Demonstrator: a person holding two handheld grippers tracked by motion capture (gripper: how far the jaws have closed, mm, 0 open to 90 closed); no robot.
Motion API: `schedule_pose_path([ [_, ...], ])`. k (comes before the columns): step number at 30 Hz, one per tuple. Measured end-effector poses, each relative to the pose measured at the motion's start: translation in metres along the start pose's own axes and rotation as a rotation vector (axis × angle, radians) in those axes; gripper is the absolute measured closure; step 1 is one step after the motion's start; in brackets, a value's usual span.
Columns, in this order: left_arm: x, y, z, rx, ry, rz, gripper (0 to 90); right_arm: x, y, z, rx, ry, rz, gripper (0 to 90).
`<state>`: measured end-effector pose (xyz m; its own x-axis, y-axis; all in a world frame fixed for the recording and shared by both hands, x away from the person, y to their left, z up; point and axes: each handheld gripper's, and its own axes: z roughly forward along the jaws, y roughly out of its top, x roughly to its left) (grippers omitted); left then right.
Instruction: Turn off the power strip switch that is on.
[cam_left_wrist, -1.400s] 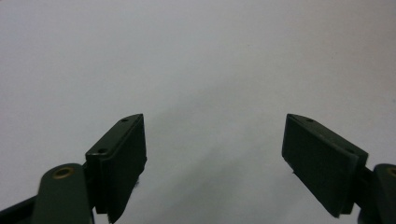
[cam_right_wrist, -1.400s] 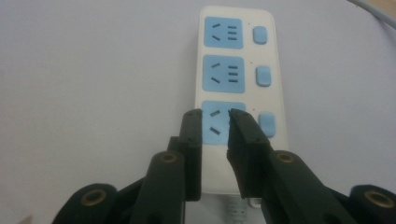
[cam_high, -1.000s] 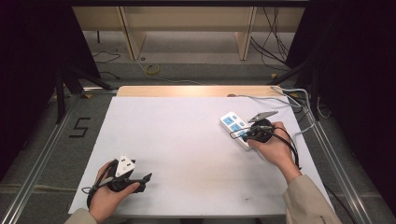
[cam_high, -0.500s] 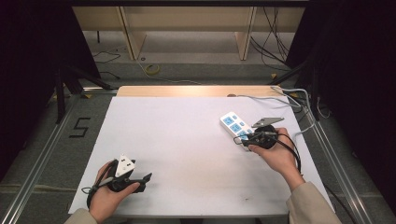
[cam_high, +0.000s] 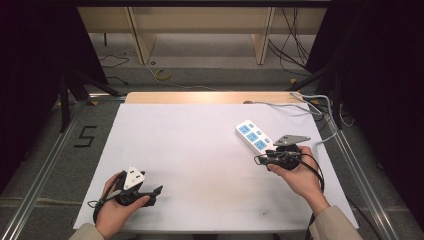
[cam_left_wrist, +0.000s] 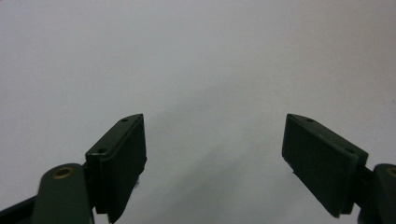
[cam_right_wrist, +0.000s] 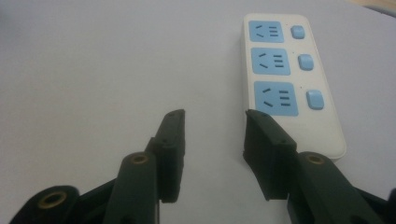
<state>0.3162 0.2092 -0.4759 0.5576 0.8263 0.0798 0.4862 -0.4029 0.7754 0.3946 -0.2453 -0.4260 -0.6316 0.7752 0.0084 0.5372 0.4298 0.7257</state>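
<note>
High view: right gripper (cam_high: 261, 159) jaws apart beside white three-socket power strip (cam_high: 254, 136); probably centre them over its end. Left gripper (cam_high: 152, 192) gapes wide, idle.

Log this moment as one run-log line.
left gripper: open, empty, near table edge | right gripper: open, empty, beside white three-socket power strip with blue faces | strip: flat on white table, ungrasped

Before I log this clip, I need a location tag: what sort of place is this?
Probably a lab recording station: a white-covered table in a metal-rail frame, dark curtains around it, loose cables on the floor, and a power strip on the table.
</note>
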Motion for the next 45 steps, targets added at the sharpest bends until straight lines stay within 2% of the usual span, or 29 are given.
schedule_pose_path([
  [11, 0.000, 0.000, 0.000, -0.005, -0.010, -0.006, 21.3, 0.007, -0.019, 0.000, -0.027, 0.031, 0.013, 54.3],
  [21, 0.000, 0.000, 0.000, -0.009, -0.014, -0.007, 21.2, 0.016, -0.035, -0.005, -0.087, 0.069, 0.001, 46.9],
  [37, 0.000, 0.001, -0.002, -0.014, -0.016, -0.002, 21.1, 0.030, -0.068, -0.014, -0.142, 0.072, -0.021, 38.0],
  [45, -0.001, 0.001, -0.002, -0.014, -0.022, 0.000, 21.1, 0.028, -0.078, -0.015, -0.158, 0.053, 0.001, 38.0],
])
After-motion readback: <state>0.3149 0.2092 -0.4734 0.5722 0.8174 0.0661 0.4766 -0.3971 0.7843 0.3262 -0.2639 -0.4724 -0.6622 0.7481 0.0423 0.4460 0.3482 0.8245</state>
